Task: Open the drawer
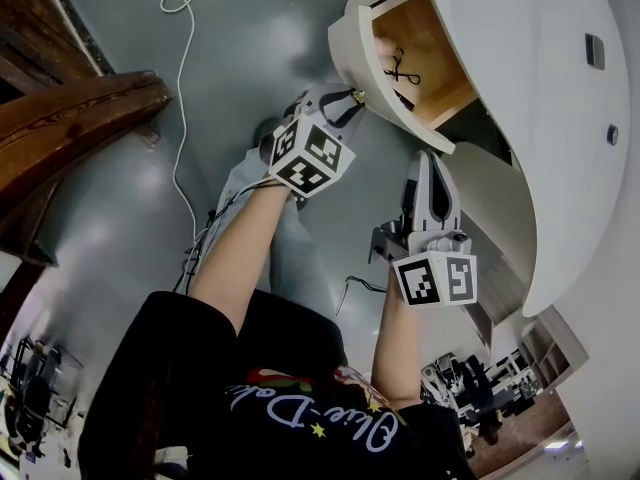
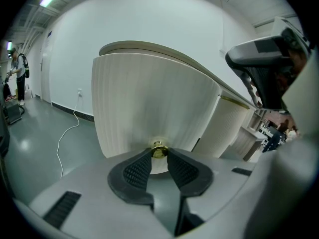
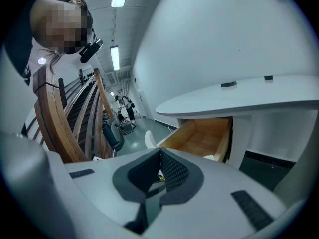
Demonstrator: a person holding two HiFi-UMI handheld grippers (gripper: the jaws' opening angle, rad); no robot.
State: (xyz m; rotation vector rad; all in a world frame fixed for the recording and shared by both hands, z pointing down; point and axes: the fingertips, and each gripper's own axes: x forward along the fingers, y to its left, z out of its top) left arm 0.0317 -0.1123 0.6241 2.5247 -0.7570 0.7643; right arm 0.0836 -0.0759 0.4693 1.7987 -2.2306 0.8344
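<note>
Drawer knob (image 2: pixel 159 150) between left hand-held gripper (image 2: pixel 159 153)

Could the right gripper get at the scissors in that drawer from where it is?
Probably yes: the drawer stands open, the scissors lie uncovered inside, and the right gripper is close by, though its jaws are shut.

Drawer (image 1: pixel 352 43) open – free entry from above, scissors (image 1: pixel 402 68) on bottom; countertop (image 1: pixel 530 88) overhangs rear – cable (image 1: pixel 181 118) on floor.
</note>
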